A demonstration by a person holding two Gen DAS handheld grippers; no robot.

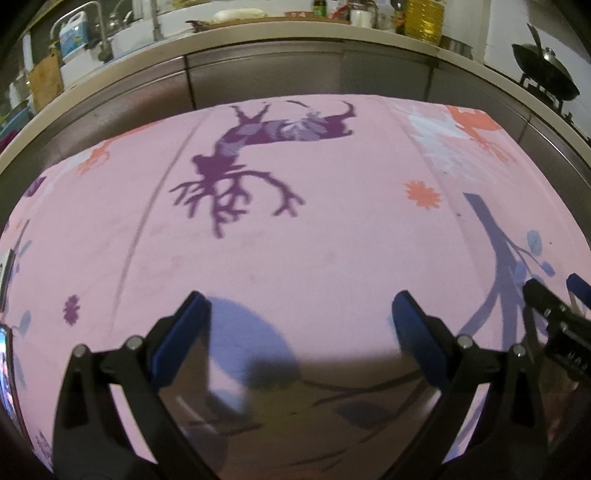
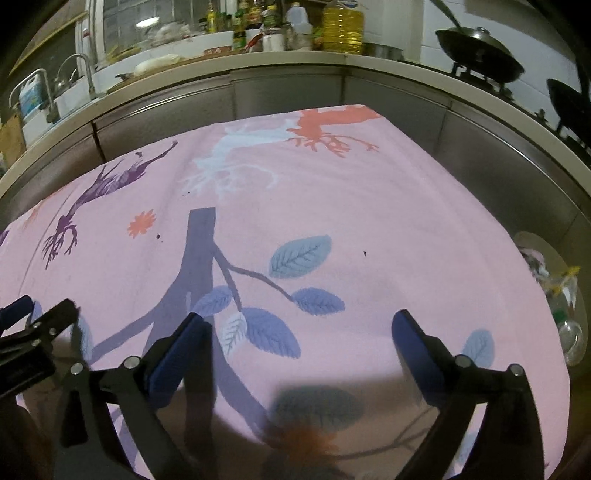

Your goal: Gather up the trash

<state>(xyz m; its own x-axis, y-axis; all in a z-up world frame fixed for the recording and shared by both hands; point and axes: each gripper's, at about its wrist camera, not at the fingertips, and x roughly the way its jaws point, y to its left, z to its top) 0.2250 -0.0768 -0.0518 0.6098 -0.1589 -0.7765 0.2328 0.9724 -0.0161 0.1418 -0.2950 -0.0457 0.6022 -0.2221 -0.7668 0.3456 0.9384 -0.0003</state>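
Nearest the cameras: left gripper [image 1: 299, 310] spread wide, nothing between the fingers; right gripper [image 2: 301, 332] likewise spread wide and empty, both hanging over the pink tablecloth [image 2: 369, 221], side by side and close together. On the cloth itself: only printed deer, leaves, flowers, plus a few tiny dark specks [image 2: 365, 253], too small to tell whether crumbs or stains. Off the right edge of the table, lower down: a bin [image 2: 576, 295] with a pale liner, holding clear bottles and wrappers [image 2: 565, 306], so trash apparently sitting there already, none visible on the tabletop. Orientation and long axis of the trash: cannot tell, just a jumbled heap at the fisheye rim, no single direction readable. Farther back: steel cabinet fronts, then the counter [image 2: 295, 55] with a yellow oil jug [image 2: 343, 26], sauce bottles, a sink tap, a wok [image 2: 480, 51] on the stove. Risks from here: grippers bumping each other given the tight spacing; pads snagging and dragging the cloth if dropped onto a speck; printed shapes mistaken for litter.
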